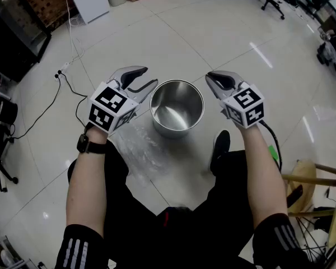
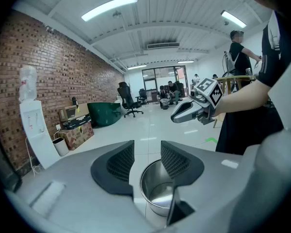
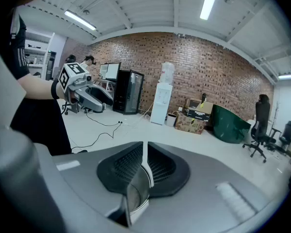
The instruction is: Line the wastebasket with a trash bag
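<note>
We hold both grippers in the air on either side of the wastebasket (image 1: 186, 98), which stands upright on the tiled floor (image 1: 213, 32) straight ahead of our knees. This looks like lining up on the basket before any bag work begins. The left gripper (image 1: 150, 76) hovers just beside the rim with its jaws apart and nothing between them, and its own view shows only the basket's mouth below the gap. The right gripper (image 1: 209, 77) hangs near the opposite side with its jaws pressed together and empty. The left gripper view shows it raised clear of the rim, not touching it.

The basket is a plain round cylinder of polished steel, open at the top, bare inside and unlined. Its smooth wall looks slippery, so we judge the rim to be the surest place to pinch.

What we take for the trash bag (image 1: 135, 145) lies on the floor just beside the basket, near our left leg. It is a thin, clear, crinkled film, flattened and hard to see against the glossy tiles. We still have to pick it up.
</note>
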`<state>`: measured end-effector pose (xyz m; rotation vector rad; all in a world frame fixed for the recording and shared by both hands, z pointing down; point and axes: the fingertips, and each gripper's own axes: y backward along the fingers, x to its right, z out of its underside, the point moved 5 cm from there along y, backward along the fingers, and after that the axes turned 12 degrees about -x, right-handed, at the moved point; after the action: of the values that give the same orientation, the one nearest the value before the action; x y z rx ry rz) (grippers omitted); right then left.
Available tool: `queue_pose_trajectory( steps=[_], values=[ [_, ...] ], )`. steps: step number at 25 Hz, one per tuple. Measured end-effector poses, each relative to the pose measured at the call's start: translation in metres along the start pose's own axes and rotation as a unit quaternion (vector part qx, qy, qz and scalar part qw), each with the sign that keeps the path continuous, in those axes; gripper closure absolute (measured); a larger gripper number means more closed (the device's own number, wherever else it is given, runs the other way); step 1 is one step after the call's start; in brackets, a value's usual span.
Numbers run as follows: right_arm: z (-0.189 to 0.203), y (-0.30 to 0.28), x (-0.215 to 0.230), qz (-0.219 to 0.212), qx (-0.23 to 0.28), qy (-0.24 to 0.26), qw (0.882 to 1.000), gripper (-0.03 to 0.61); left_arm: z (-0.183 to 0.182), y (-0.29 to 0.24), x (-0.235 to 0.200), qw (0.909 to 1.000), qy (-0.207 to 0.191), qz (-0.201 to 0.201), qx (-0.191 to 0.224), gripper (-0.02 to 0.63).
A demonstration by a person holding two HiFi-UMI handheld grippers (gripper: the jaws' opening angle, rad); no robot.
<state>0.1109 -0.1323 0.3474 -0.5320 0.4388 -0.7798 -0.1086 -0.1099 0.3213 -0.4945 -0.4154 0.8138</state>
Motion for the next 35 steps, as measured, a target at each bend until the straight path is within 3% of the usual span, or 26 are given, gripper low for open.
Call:
queue_pose_trajectory(
  steps=[16,27,35],
  values=[
    [-0.03,-0.033,-0.043,-0.044,0.013,0.038,0.998,0.493,0.021,0.021,-0.012,0.9997,0.006,-0.017,-0.017,0.437],
    [-0.06,-0.076,-0.118,-0.112,0.01,0.094,0.989,0.471,0.052,0.063,-0.037,0.9984,0.025,-0.047,-0.02,0.434],
    [-0.06,-0.111,-0.197,-0.18,-0.019,0.147,0.973,0.468,0.078,0.09,-0.051,0.9972,0.03,-0.061,-0.032,0.423]
  ],
)
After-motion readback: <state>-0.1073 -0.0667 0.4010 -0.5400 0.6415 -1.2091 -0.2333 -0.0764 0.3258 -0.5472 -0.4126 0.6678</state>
